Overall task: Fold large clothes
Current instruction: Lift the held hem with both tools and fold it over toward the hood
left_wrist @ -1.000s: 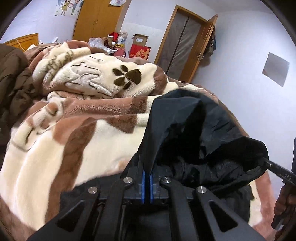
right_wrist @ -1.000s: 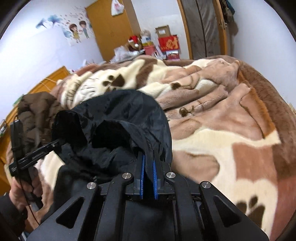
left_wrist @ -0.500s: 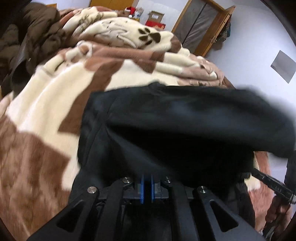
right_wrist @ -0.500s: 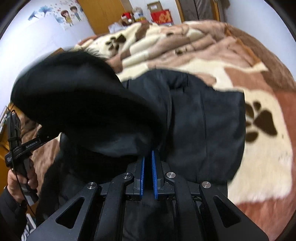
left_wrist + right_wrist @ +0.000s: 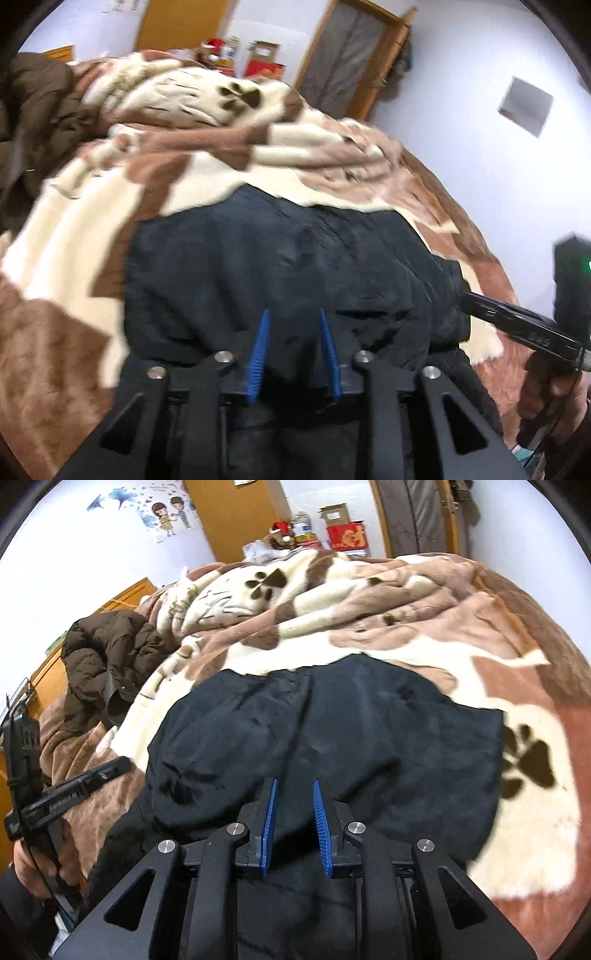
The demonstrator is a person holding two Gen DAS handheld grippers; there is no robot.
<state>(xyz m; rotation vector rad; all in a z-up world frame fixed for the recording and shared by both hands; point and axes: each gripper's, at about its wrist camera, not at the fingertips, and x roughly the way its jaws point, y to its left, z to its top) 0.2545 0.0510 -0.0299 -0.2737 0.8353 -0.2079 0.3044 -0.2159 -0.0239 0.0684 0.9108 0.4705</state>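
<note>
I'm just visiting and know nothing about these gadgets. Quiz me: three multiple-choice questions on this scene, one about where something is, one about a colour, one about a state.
1. Where does the black jacket lie?
A. on the paw-print blanket
B. on the floor
C. on a door hook

2. What colour is the puffy coat heaped beside it?
A. red
B. brown
C. white

3. How is the right tool?
A. shut on the jacket
B. open
C. out of view

Answers: 1 A, blanket shows around its edges. 2 B, dark brown quilting. 3 B, its blue pads stand apart; the left tool likewise.
</note>
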